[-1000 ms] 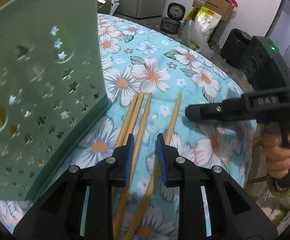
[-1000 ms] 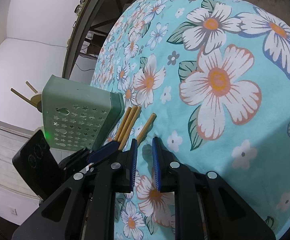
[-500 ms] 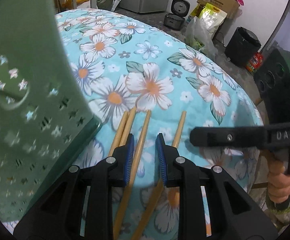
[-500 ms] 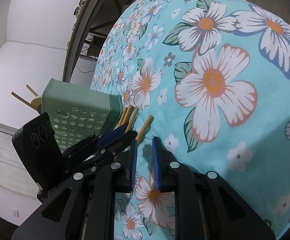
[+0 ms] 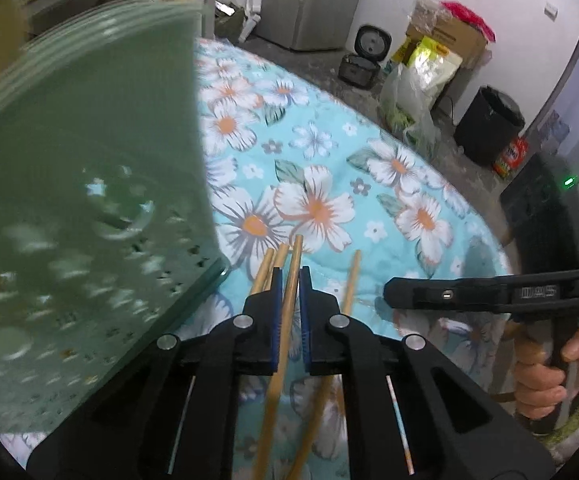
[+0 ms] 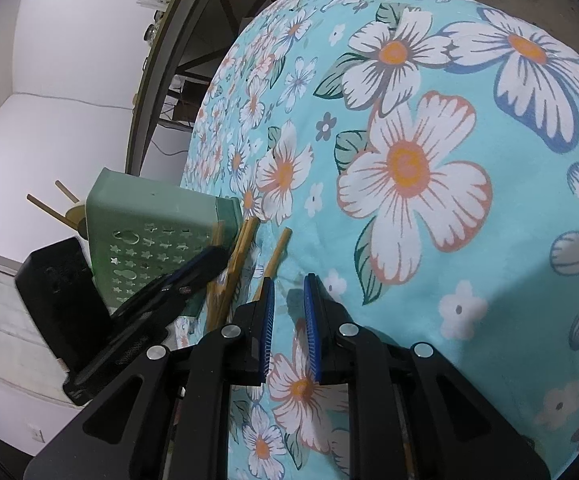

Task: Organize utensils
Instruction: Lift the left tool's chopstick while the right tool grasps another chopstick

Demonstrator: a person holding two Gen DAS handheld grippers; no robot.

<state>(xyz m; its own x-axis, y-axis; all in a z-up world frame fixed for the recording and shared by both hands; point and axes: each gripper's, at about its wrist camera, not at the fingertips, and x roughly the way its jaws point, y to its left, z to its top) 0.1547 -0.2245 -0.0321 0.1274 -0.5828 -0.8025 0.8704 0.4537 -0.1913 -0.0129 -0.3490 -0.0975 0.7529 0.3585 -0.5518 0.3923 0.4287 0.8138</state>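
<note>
Left gripper [image 5: 288, 276] jaws are closing on one chopstick [image 5: 285, 320] now, wider before; green holder [image 5: 89, 200] crowds alongside; right gripper [image 6: 288, 286] slightly open, empty.

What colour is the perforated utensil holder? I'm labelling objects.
Sage green, with star-shaped cut-outs; the utensil holder shows sharpest in the right wrist view.

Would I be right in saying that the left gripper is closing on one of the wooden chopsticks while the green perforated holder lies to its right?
Nearly: the left gripper is closing on a chopstick, but the green perforated holder lies to its left, not its right, as the left wrist view shows.
</note>
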